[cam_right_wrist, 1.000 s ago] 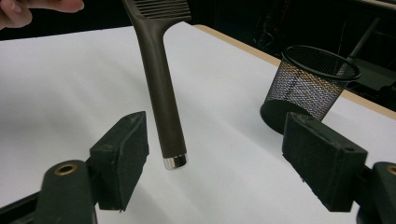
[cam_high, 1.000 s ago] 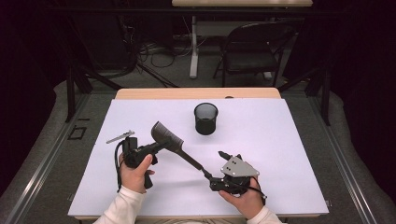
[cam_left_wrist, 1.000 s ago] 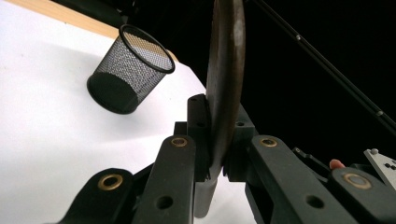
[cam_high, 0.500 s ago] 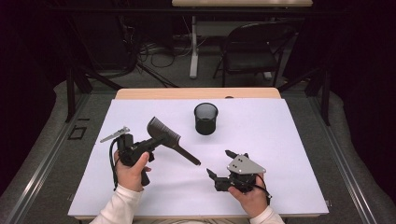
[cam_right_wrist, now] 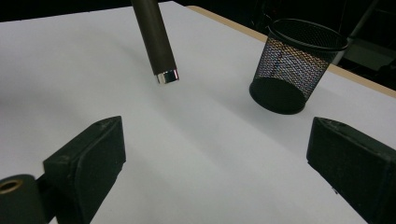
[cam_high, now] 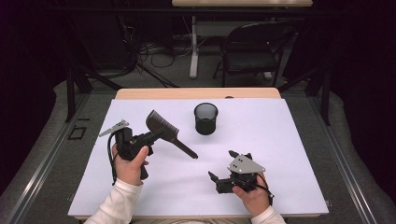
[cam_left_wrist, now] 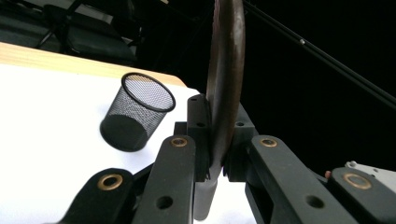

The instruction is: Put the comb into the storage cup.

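A dark flat brush [cam_high: 162, 125] with a long round handle is held off the white table in my left gripper [cam_high: 150, 137], which is shut on it near the head. In the left gripper view the brush [cam_left_wrist: 225, 65] stands edge-on between the pads of that gripper [cam_left_wrist: 219, 140]. Its handle points toward my right gripper [cam_high: 222, 164], which is open with nothing in it and sits a short way off the handle's end. In the right gripper view the silver-tipped handle [cam_right_wrist: 156, 42] hangs ahead of the spread jaws of that gripper [cam_right_wrist: 217, 163].
A black mesh cup [cam_high: 206, 118] stands upright at the table's far middle, also in the gripper views [cam_left_wrist: 137, 112] [cam_right_wrist: 299, 60]. The white sheet [cam_high: 280, 140] covers the table; its wooden edge [cam_high: 196, 93] shows at the back. A chair [cam_high: 252, 51] stands beyond.
The left gripper has drawn the brush left and up, so the handle's end has left the right gripper. The right gripper has shifted right, toward the front edge.
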A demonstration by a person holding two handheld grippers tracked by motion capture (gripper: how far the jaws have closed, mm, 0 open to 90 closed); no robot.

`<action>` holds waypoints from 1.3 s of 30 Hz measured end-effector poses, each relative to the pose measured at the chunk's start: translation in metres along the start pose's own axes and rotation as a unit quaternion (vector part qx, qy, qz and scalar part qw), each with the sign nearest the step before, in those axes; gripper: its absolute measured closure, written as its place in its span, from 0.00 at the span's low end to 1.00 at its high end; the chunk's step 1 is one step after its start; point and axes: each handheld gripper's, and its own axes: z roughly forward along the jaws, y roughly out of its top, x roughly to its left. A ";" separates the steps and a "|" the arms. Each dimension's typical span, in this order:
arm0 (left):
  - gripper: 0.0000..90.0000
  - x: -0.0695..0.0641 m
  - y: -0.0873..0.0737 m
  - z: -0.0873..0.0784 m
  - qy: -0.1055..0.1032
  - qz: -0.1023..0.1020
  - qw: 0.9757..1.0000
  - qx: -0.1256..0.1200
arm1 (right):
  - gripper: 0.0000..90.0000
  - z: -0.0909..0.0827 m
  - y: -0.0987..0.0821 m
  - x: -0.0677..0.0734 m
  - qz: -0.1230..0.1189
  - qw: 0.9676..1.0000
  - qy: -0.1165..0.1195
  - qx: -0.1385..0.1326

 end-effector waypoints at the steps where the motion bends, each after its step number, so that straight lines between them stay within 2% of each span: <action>1: 0.93 0.000 0.001 0.001 0.001 0.000 1.000 -0.001 | 0.05 0.000 0.000 0.000 0.001 1.000 0.000 -0.002; 9: 0.93 -0.003 0.012 0.012 0.009 0.017 1.000 0.006 | 0.06 0.000 -0.002 -0.003 0.004 1.000 -0.007 0.004; 12: 0.93 -0.004 0.014 0.016 0.014 0.019 1.000 0.008 | 0.07 0.000 -0.002 -0.005 0.013 1.000 -0.007 -0.001; 16: 0.93 -0.002 0.017 0.019 0.016 0.013 1.000 0.009 | 0.08 0.000 -0.004 -0.007 0.019 1.000 -0.006 0.001; 24: 0.93 0.003 0.023 0.027 0.039 0.003 0.999 0.009 | 0.10 0.001 -0.005 -0.007 0.018 1.000 -0.005 0.006; 27: 0.93 0.004 0.026 0.030 0.037 -0.006 0.999 0.009 | 0.11 0.001 -0.005 -0.008 0.017 1.000 -0.006 0.006; 29: 0.93 0.004 0.028 0.033 0.038 -0.005 0.999 0.008 | 0.12 0.001 -0.005 -0.008 0.017 1.000 -0.006 0.006; 33: 0.93 0.001 0.032 0.039 0.046 0.013 0.999 0.006 | 0.12 0.002 -0.006 -0.008 0.017 1.000 -0.008 0.007; 39: 0.93 -0.005 0.040 0.049 0.051 0.027 0.998 0.003 | 0.13 0.002 -0.007 -0.010 0.017 1.000 -0.010 0.008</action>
